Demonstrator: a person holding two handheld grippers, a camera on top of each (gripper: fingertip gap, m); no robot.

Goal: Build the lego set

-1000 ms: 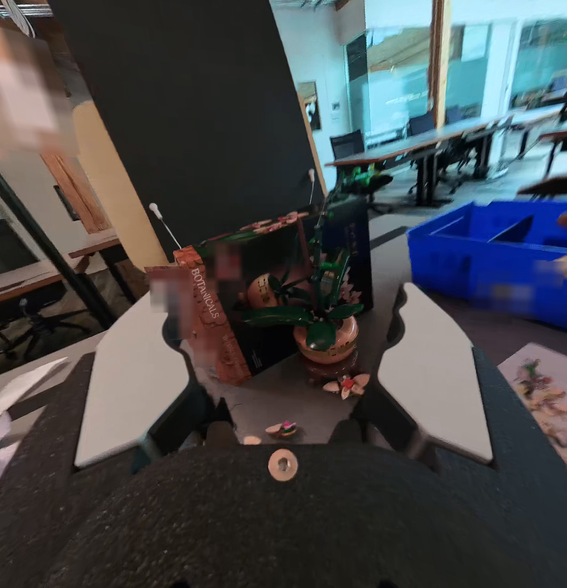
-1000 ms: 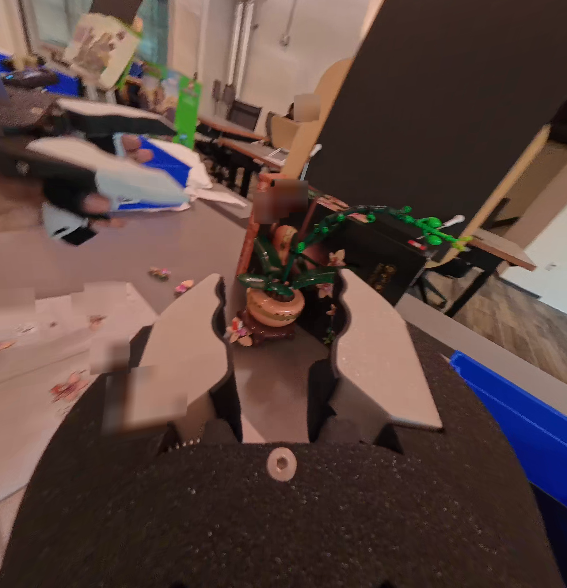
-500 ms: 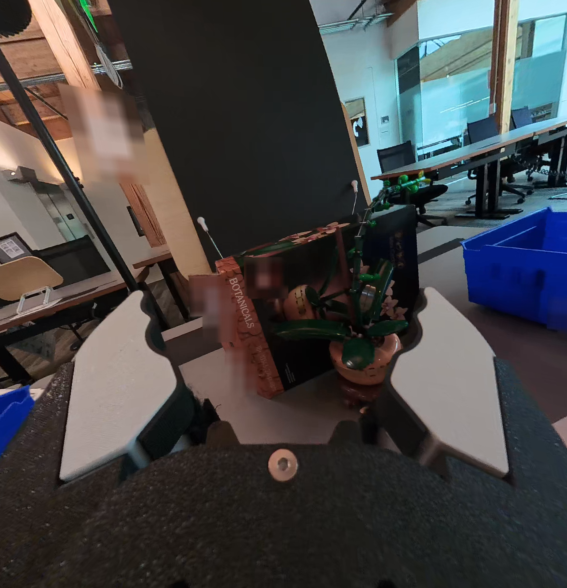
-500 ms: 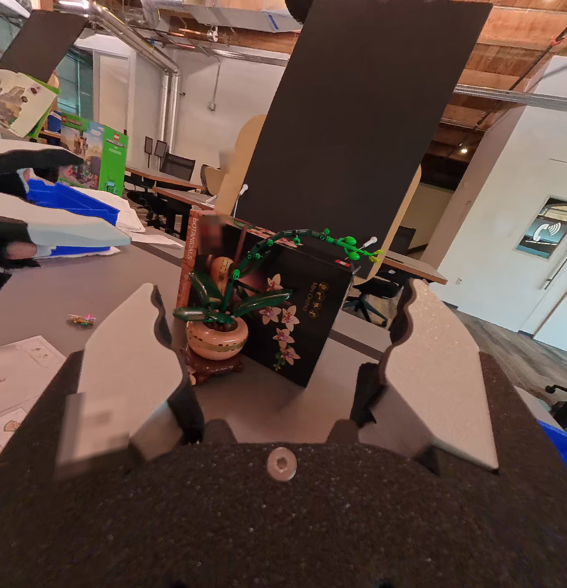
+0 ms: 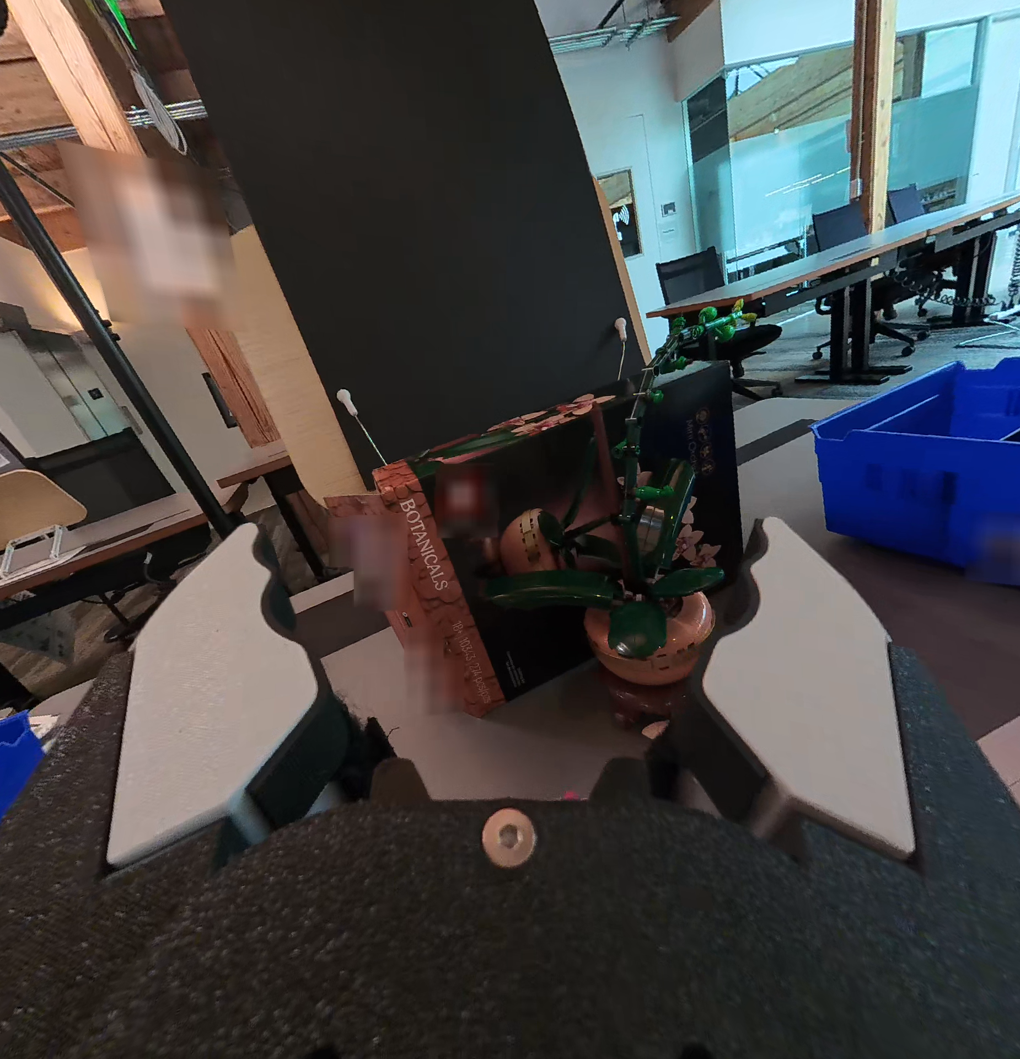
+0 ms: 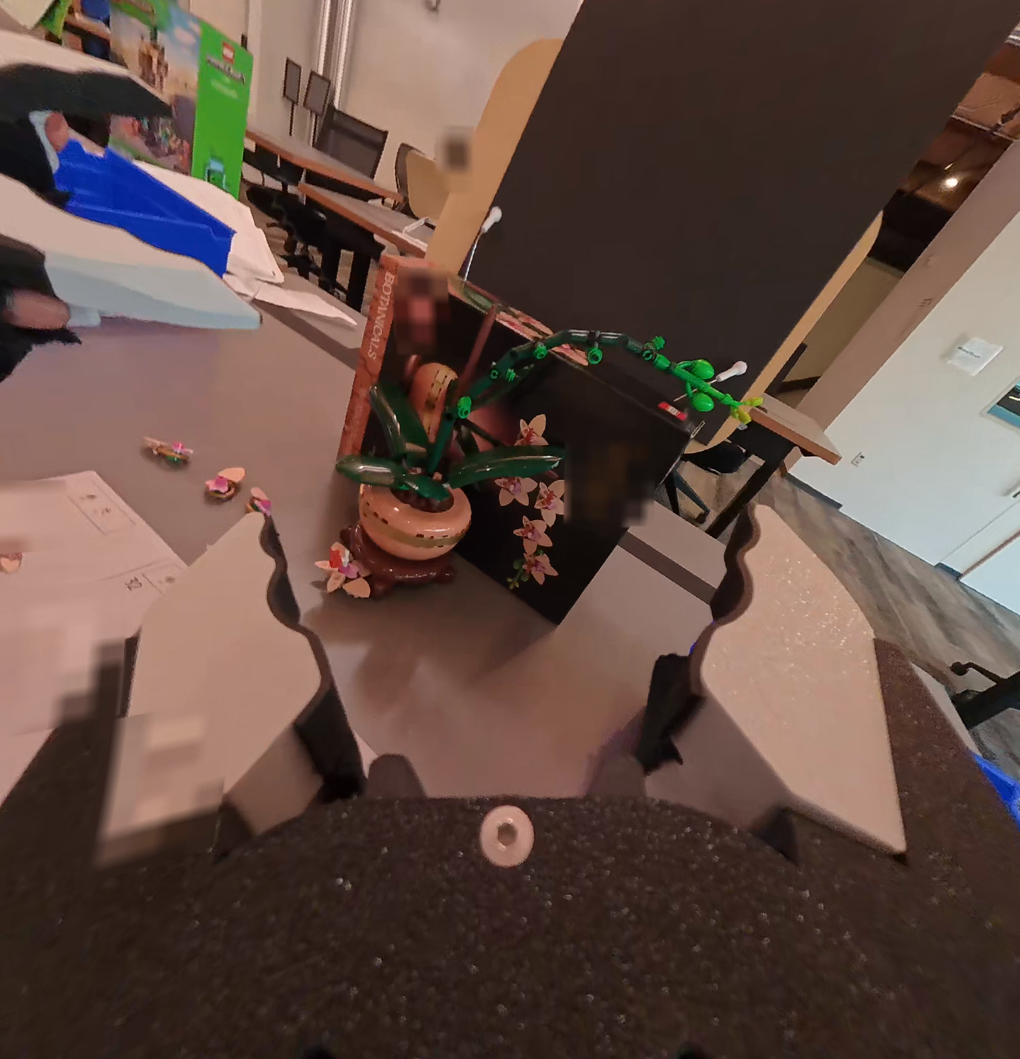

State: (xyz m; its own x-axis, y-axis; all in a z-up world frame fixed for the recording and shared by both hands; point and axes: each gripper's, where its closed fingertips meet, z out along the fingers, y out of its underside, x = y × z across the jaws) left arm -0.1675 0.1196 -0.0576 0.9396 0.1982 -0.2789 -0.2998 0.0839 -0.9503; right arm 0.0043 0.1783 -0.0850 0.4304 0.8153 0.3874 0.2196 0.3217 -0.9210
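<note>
A brick-built orchid with green leaves and a bare curved stem stands in a tan pot (image 5: 648, 636) on the grey table (image 5: 840, 642). It is right in front of a dark product box (image 5: 525, 573). My left gripper (image 5: 510, 530) is open and empty, a short way back from the box and pot. My right gripper (image 6: 502, 516) is open and empty, facing the same pot (image 6: 416, 521) and box (image 6: 611, 458). A loose pink flower (image 6: 344, 570) lies against the pot's brown base. The left gripper's pale finger (image 6: 152, 286) shows at the upper left of the right wrist view.
More loose flower pieces (image 6: 224, 481) and a white instruction sheet (image 6: 66, 544) lie left of the pot. A blue bin (image 5: 926, 475) stands on the table to the right. A tall black board (image 5: 410, 229) rises behind the box. Office tables and chairs stand beyond.
My right gripper's jaws have opened wide and it has drawn back from the pot. My left gripper has opened a little more and tilted up, so the flowers on the table have left its view.
</note>
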